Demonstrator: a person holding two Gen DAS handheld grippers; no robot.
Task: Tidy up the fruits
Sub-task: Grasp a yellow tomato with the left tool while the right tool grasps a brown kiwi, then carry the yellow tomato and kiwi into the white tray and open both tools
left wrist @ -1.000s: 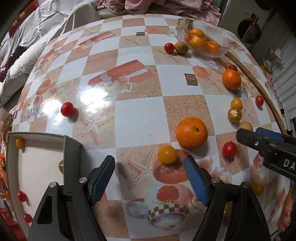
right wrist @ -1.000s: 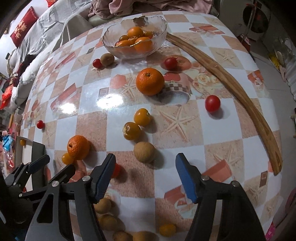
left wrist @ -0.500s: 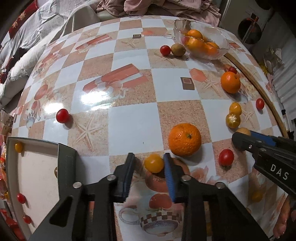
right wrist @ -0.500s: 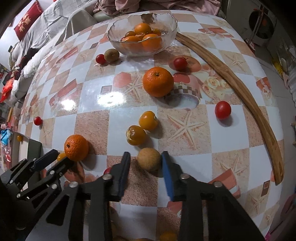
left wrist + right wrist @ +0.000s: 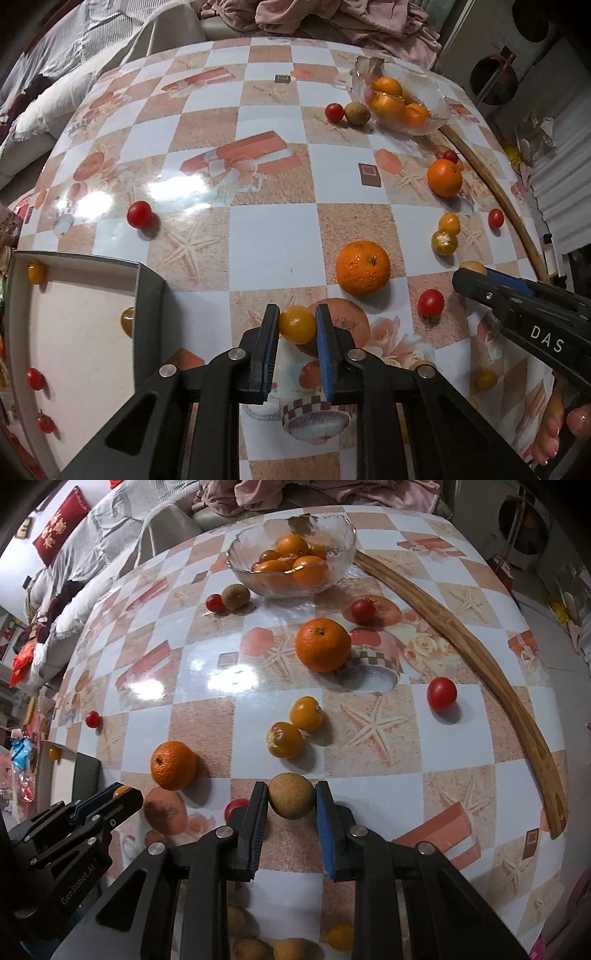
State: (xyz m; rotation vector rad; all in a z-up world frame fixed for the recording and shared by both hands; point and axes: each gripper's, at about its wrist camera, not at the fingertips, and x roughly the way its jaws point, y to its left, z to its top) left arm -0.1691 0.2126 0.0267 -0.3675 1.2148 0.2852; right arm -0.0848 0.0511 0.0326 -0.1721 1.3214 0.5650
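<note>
Left gripper [image 5: 296, 326]: jaws narrowed onto a yellow cherry tomato [image 5: 297, 324], both pads touching its sides; the fruit sits at the fingertips, on the checked tablecloth [image 5: 266, 236]. The tomato is round, smooth and amber-yellow. A large orange [image 5: 362, 268] lies at 1 o'clock from it, a red cherry tomato [image 5: 430, 302] at 3 o'clock.

Right gripper [image 5: 291, 800]: jaws narrowed onto a brown longan [image 5: 291, 799], gripped at the fingertips on the tablecloth. The longan is round, matte and tan. The glass bowl [image 5: 332, 535] of oranges stands at 12 o'clock, well apart.
</note>
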